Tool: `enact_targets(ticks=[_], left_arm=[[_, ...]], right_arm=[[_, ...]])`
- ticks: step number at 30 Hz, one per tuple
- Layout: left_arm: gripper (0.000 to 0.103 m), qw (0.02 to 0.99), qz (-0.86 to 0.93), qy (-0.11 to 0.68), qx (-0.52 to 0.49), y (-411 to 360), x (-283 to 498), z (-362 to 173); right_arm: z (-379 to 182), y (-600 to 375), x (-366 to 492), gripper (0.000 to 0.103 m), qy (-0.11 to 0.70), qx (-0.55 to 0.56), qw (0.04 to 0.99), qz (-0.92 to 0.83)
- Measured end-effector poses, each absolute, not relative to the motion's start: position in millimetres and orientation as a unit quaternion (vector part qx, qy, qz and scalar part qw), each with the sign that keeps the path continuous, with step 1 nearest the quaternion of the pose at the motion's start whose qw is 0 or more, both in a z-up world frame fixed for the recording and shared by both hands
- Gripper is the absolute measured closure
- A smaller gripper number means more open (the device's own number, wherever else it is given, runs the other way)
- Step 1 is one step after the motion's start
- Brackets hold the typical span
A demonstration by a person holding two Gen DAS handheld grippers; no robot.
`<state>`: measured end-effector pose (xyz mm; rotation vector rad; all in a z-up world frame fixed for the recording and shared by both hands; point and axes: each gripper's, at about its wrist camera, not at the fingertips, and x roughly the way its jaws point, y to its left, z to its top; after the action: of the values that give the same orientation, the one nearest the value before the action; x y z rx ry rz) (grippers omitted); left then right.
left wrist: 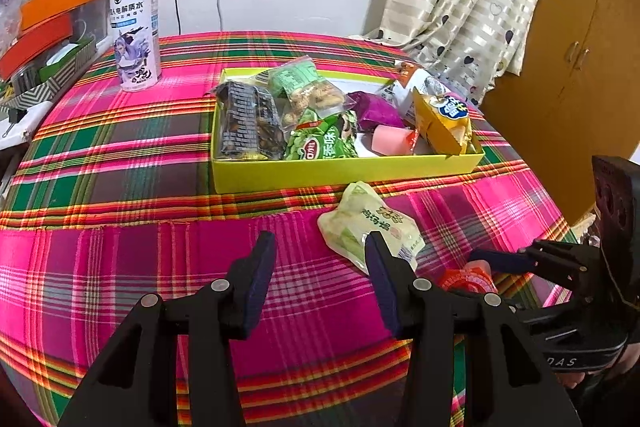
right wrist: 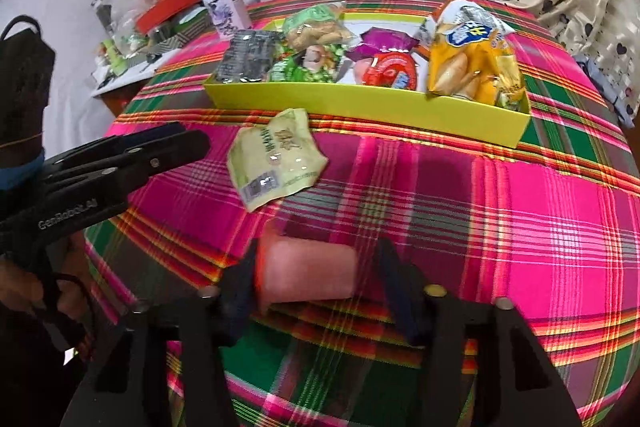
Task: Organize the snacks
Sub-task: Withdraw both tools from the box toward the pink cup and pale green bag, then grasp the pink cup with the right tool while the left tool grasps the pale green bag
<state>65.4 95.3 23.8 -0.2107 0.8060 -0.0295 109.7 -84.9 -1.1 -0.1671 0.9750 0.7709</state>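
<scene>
1. Nearest us, our right tool [right wrist: 316, 291] stands over a pink snack [right wrist: 310, 273] on the plaid desk [right wrist: 540, 227]; the left finger touches it, the right stands just clear, jaws apart.
2. Our left tool [left wrist: 320, 279] is open and empty.
3. Just beyond lies a pale green packet [left wrist: 370, 223].
4. Farther back, the yellow box [right wrist: 360, 99] holds the other snacks.

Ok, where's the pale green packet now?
Pale green packet lies on the plaid cloth just before the yellow tray, left of centre in the right wrist view.
</scene>
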Motion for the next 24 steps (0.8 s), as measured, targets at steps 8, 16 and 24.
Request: enact_targets(ticks=[8, 16, 24], left_arm=[[0.056, 0.909, -0.047, 0.400, -0.102, 88.3, 74.0, 20.7], [0.052, 0.895, -0.076, 0.420, -0.132, 78.2, 87.1, 12.9], [0.050, 0.891, -0.075, 0.422, -0.151, 83.9, 84.0, 12.5]], right_arm=[[0.4, -90.4, 106.5, 0.063, 0.441, -0.079, 0.823, 0.349], [5.1, -106.4, 125.0, 0.063, 0.427, -0.062, 0.844, 0.319], [8.3, -86.8, 154.5, 0.063, 0.408, -0.074, 0.844, 0.339]])
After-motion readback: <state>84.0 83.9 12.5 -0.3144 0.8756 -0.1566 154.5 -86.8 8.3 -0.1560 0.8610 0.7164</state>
